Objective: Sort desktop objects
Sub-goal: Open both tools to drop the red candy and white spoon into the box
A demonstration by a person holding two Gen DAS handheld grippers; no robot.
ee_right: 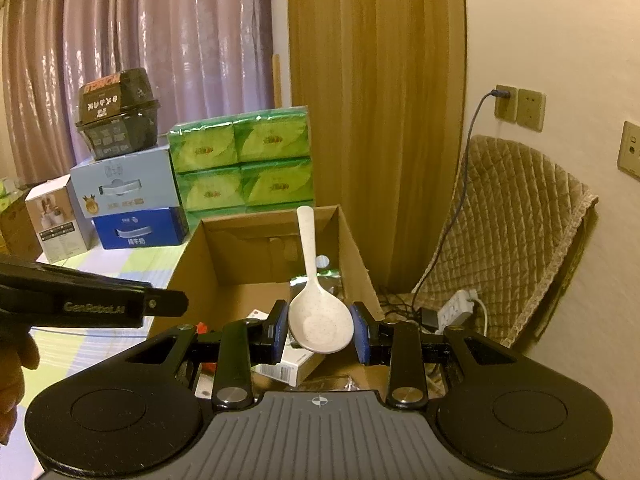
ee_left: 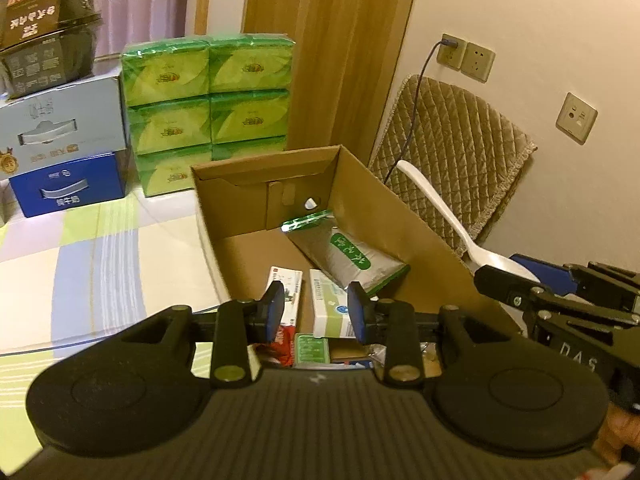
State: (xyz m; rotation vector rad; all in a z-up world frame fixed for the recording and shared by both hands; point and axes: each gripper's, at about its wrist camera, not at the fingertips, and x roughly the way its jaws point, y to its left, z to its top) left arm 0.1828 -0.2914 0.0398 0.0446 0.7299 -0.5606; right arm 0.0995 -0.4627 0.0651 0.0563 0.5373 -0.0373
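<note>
The open cardboard box [ee_right: 256, 256] stands on a checked tablecloth [ee_left: 80, 248], its top flaps up and its tall walls closing in the sides. Free cloth lies to its left, while stacked green tissue packs [ee_left: 208, 100] and blue cartons [ee_left: 68, 188] crowd behind it. A quilted chair [ee_right: 512, 216] sits just beyond the box's right wall. Inside the box, a silver pouch with a green label [ee_left: 352, 258], small medicine cartons [ee_left: 330, 308] and a red packet [ee_left: 282, 340] cover much of the floor.

The white rice spoon [ee_right: 318, 320] is pale and speckled, with a broad bowl and a long handle pointing up and away. The right gripper [ee_right: 320, 330] has its blue pads pressed against the bowl's two sides, holding the spoon above the box's near right part. The left gripper [ee_left: 316, 314] hangs over the box's near edge, fingers parted with nothing between them, and the spoon is to its right.
</note>
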